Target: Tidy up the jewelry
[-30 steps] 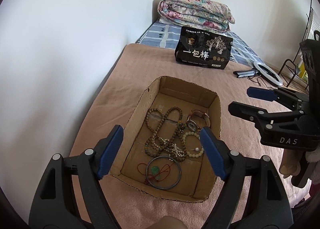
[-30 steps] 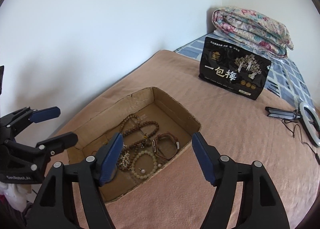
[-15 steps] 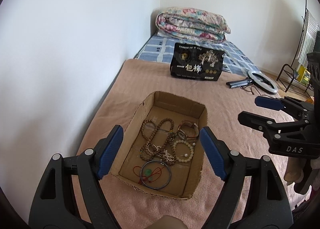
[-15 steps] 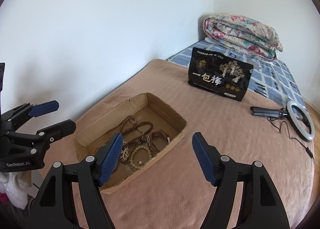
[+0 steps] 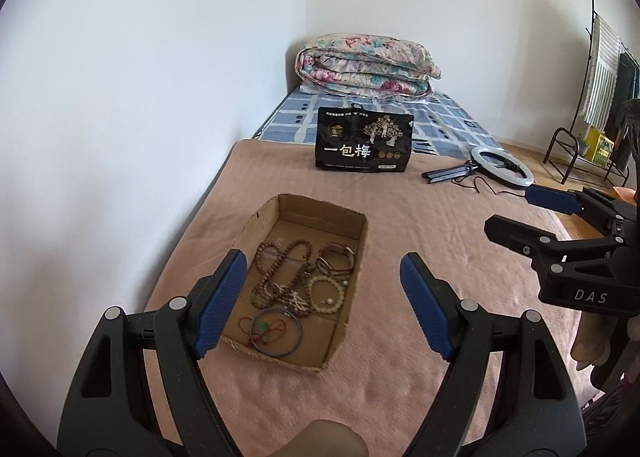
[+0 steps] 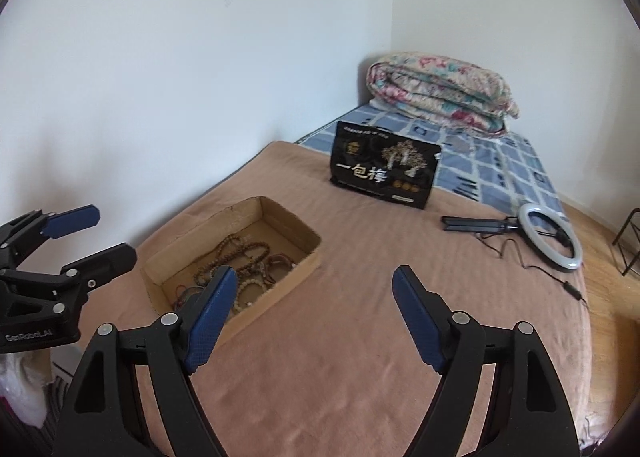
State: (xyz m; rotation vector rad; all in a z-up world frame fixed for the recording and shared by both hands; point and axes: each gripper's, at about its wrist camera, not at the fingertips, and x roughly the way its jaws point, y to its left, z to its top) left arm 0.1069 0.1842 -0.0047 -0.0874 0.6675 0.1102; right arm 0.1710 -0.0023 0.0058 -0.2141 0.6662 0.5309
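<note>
A shallow cardboard box [image 5: 362, 241] lies on the pink blanket; it also shows in the right wrist view [image 6: 280, 299]. Inside lie brown bead strands [image 5: 282, 273], a pale bead bracelet [image 5: 327, 293], a brown strap bracelet [image 5: 338, 258] and a dark bangle with red cord and a green stone [image 5: 276, 331]. My left gripper [image 5: 322, 301] is open and empty, held above and short of the box; it also shows in the right wrist view [image 6: 86, 237]. My right gripper [image 6: 312, 315] is open and empty, right of the box; it also shows in the left wrist view [image 5: 520, 213].
A black printed bag [image 5: 364, 143] stands at the far end of the blanket [image 5: 420, 233]. A ring light on a folded stand [image 5: 502, 169] lies at the right. A folded floral quilt [image 5: 366, 67] rests on the checked mattress. A wall runs along the left; a metal rack [image 5: 580, 153] stands right.
Both grippers have pulled back and up from the box, so it looks smaller and farther away. Both stay open and empty. The jewelry has not moved.
</note>
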